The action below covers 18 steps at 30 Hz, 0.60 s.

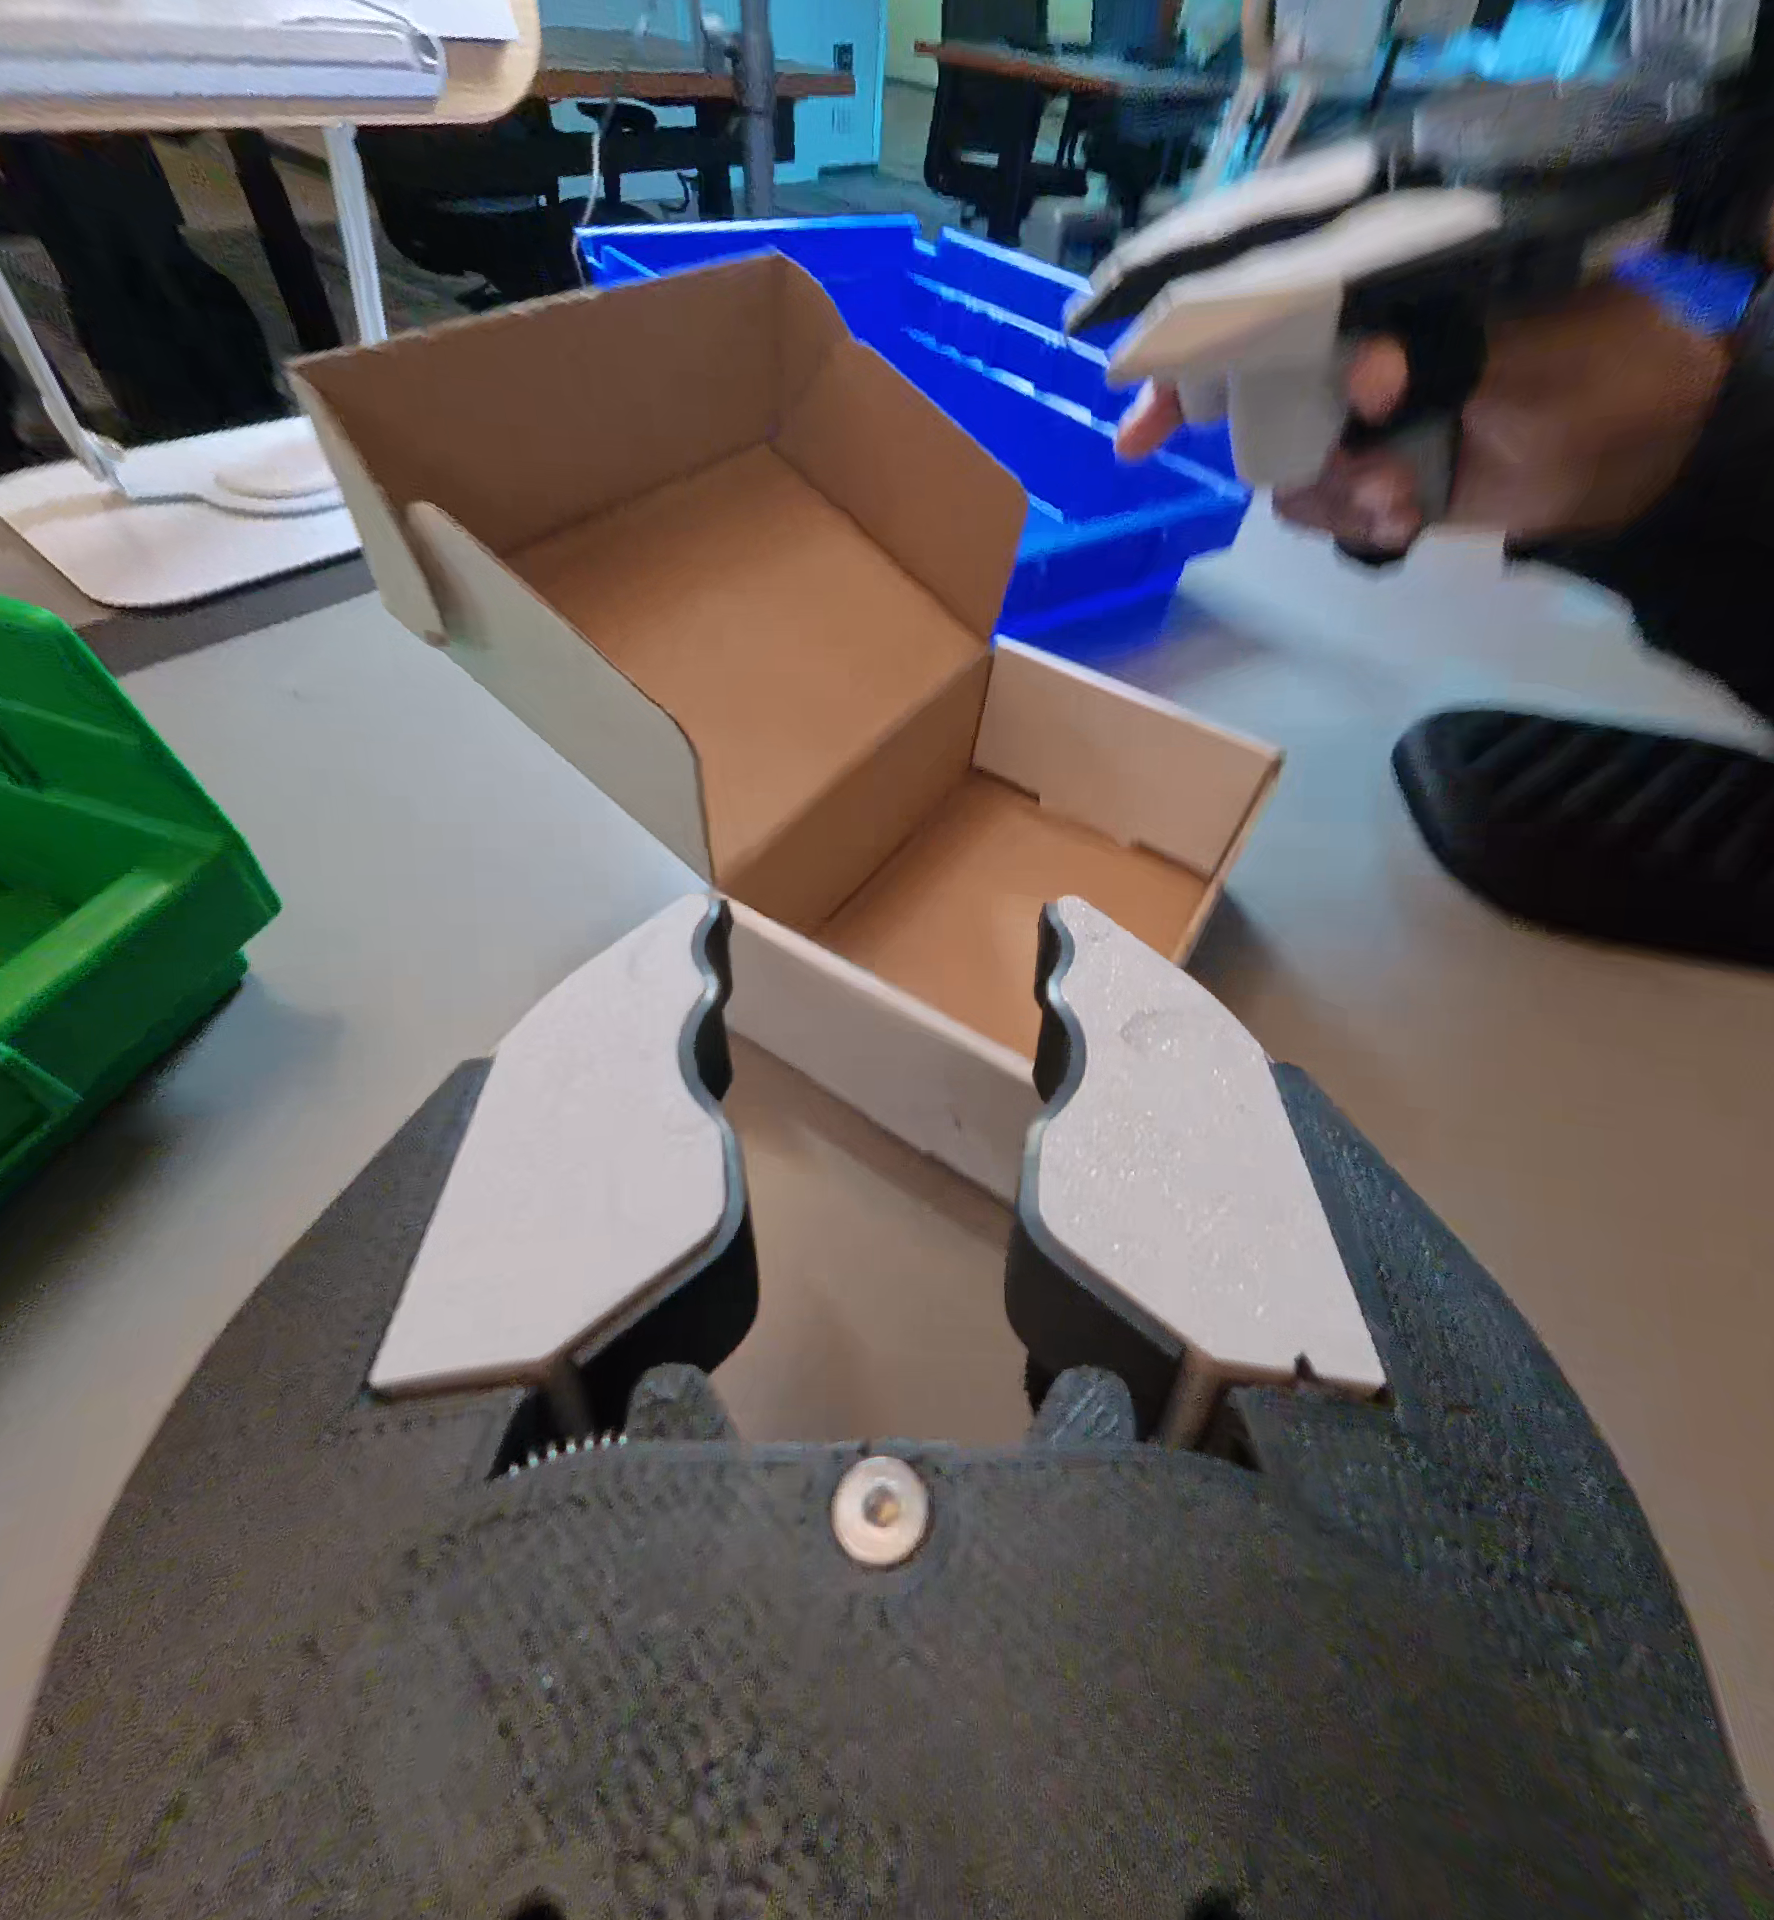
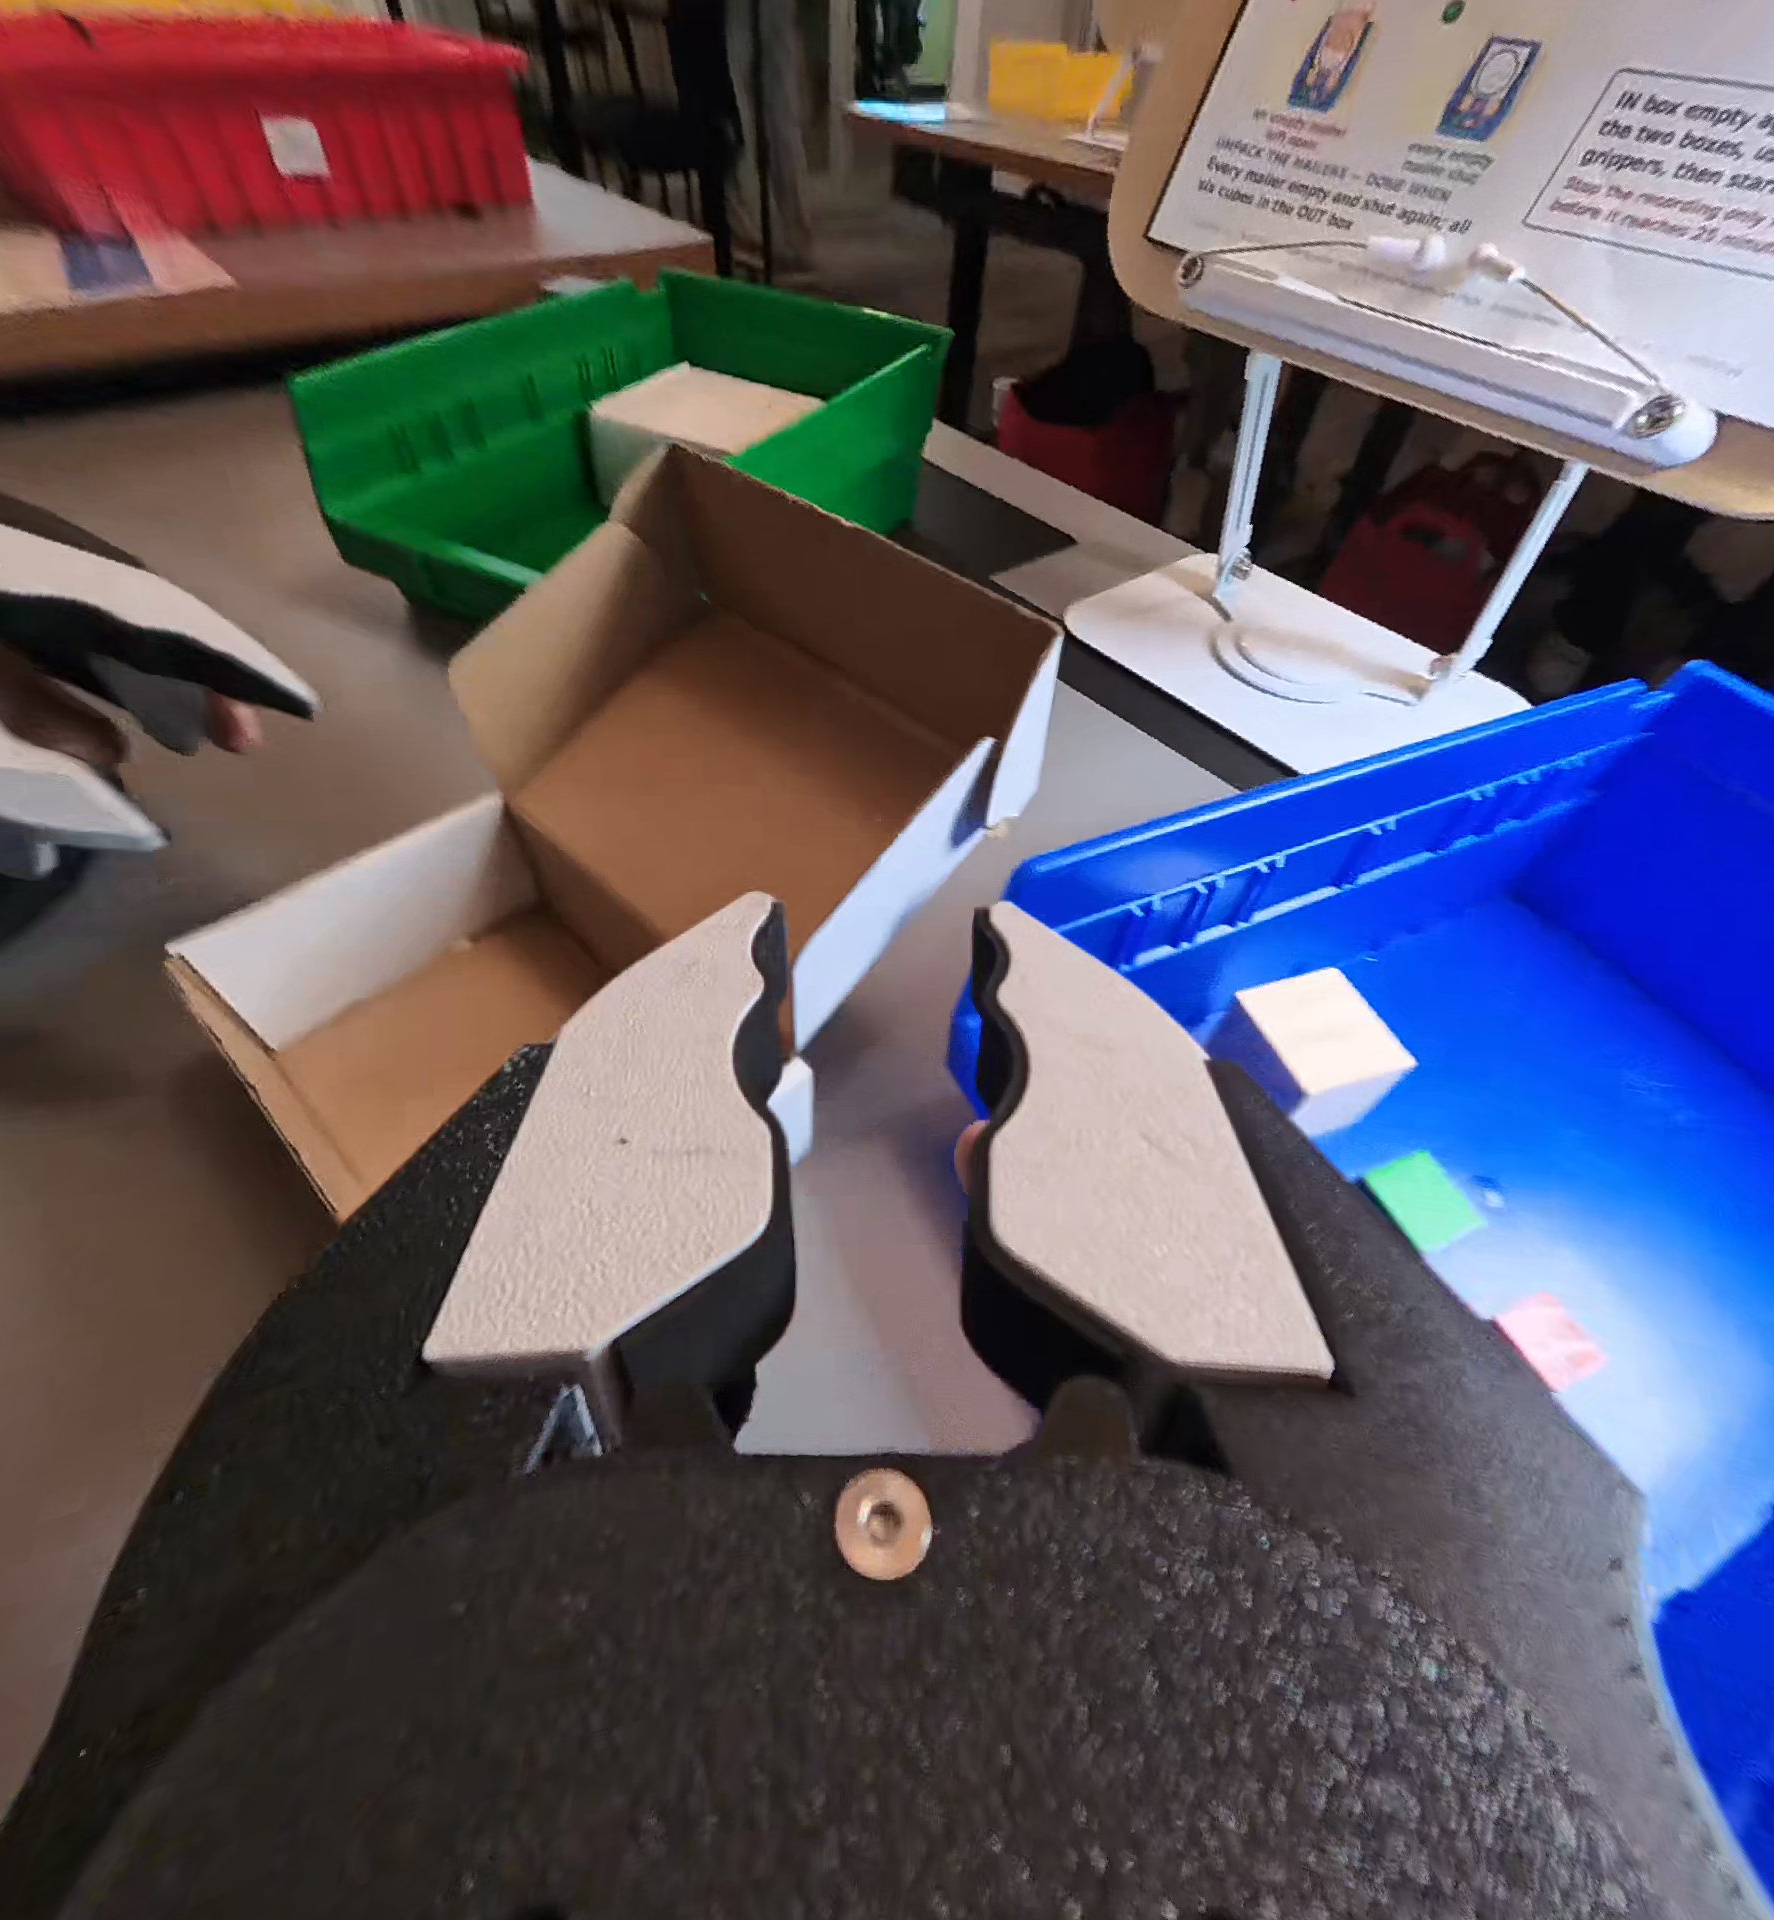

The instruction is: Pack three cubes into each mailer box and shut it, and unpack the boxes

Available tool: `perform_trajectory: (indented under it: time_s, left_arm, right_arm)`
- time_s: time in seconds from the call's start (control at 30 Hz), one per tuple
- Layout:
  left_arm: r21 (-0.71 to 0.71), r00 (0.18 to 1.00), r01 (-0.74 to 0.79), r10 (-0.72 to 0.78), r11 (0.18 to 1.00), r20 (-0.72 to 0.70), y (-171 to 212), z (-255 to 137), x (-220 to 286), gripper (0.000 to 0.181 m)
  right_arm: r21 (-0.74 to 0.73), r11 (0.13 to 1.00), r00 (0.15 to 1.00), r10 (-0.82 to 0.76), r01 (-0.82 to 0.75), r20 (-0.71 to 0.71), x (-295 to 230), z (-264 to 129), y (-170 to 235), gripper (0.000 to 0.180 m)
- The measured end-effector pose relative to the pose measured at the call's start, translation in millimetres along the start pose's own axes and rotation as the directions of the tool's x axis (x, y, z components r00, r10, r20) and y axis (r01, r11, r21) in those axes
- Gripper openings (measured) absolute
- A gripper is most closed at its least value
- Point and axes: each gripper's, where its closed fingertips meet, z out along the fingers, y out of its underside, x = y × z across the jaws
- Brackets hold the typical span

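Note:
An open, empty cardboard mailer box [image 1: 789,665] stands on the grey table with its lid up; it also shows in the right wrist view [image 2: 706,748]. My left gripper [image 1: 883,935] is open and empty, its tips at the box's near corner. My right gripper [image 2: 878,935] is open and empty, held above the table between the box and the blue bin [image 2: 1641,935]. In that bin lie a pale cube [image 2: 1309,1039], a green cube [image 2: 1423,1195] and a red cube [image 2: 1548,1340]. The right gripper [image 1: 1101,312] looks blurred in the left wrist view.
A green bin [image 2: 426,457] at the back holds a shut white mailer box [image 2: 696,416]; the bin is also at the left of the left wrist view [image 1: 52,883]. A white document stand [image 2: 1278,623] stands behind the box. A red crate [image 2: 218,125] sits on a far table. Spacing between my two grippers at the tips: around 20 cm. The pale cube [image 2: 1309,1039] lies some 15 cm from my right tips, 30 cm from my left tips.

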Motion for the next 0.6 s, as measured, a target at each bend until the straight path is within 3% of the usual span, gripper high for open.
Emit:
perform_trajectory:
  time_s: [0.2, 0.27, 0.33, 0.47, 0.6]
  left_arm:
    - [0.021, 0.979, 0.205, -0.205, 0.978, -0.003, -31, 32, -46, 0.052]
    - [0.003, 0.976, 0.216, -0.216, 0.976, 0.011, -33, 44, -57, 0.047]
    - [-0.026, 0.979, 0.203, -0.203, 0.979, -0.010, -32, 52, -59, 0.039]
    - [-0.001, 0.991, 0.130, -0.130, 0.992, -0.027, -36, 54, -55, 0.023]
    - [0.060, 0.997, -0.026, 0.030, 0.998, -0.064, -35, 37, -40, 0.020]
  right_arm:
    - [-0.071, 0.996, 0.998, 0.053, -0.055, -0.034, -7, 33, 11, 0.034]
    - [-0.068, 0.996, 0.998, 0.056, -0.059, -0.042, -8, 42, 14, 0.024]
    - [-0.028, 1.000, 0.999, 0.008, -0.009, -0.039, -15, 45, 12, 0.010]
    - [-0.003, 0.984, 0.983, -0.178, 0.178, -0.039, -30, 39, 12, 0.010]
    - [0.051, 0.971, 0.970, -0.236, 0.234, 0.049, -57, 20, 14, 0.009]
